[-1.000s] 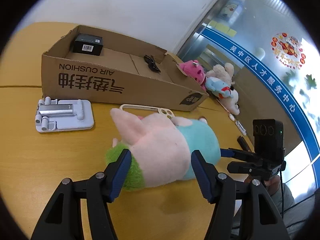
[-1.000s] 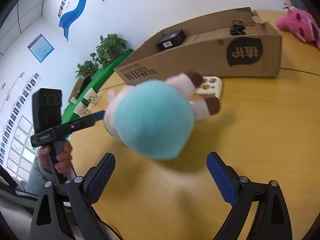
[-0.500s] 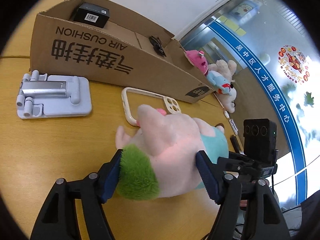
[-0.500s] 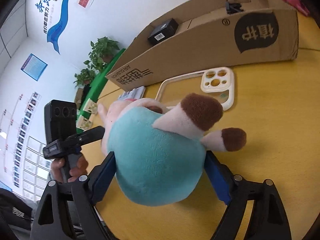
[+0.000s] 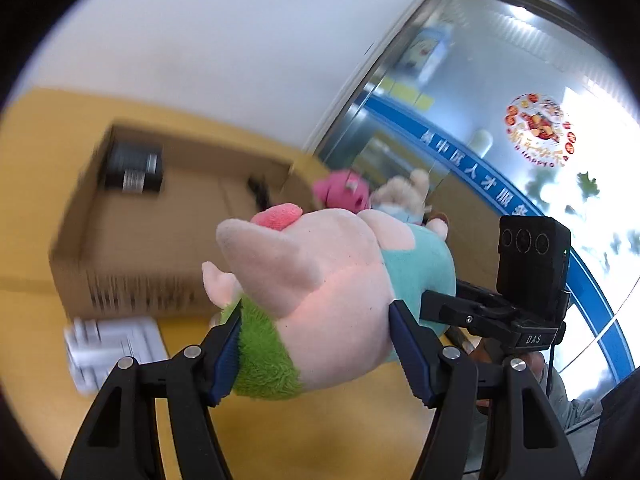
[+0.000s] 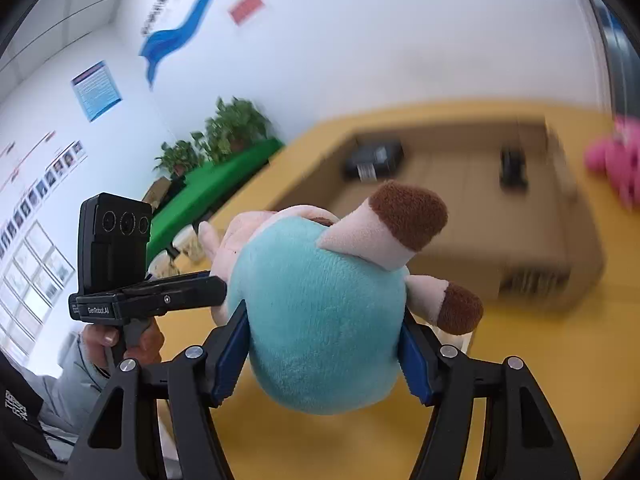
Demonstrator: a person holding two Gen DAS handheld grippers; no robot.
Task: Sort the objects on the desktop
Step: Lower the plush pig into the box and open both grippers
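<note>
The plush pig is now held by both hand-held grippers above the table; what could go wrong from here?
1. The plush pig is soft, so it may slip if the left hand-held gripper and the right hand-held gripper pull apart.
2. It hangs near the cardboard box; a dangling leg could catch its wall.

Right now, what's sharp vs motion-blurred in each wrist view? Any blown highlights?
Left wrist view: the pink-and-teal plush pig and the left gripper are sharp; the brown cardboard box and the white phone stand smear with motion; the glass wall at right is blown out. Right wrist view: the plush and the right gripper are crisp; the box is streaked.
</note>
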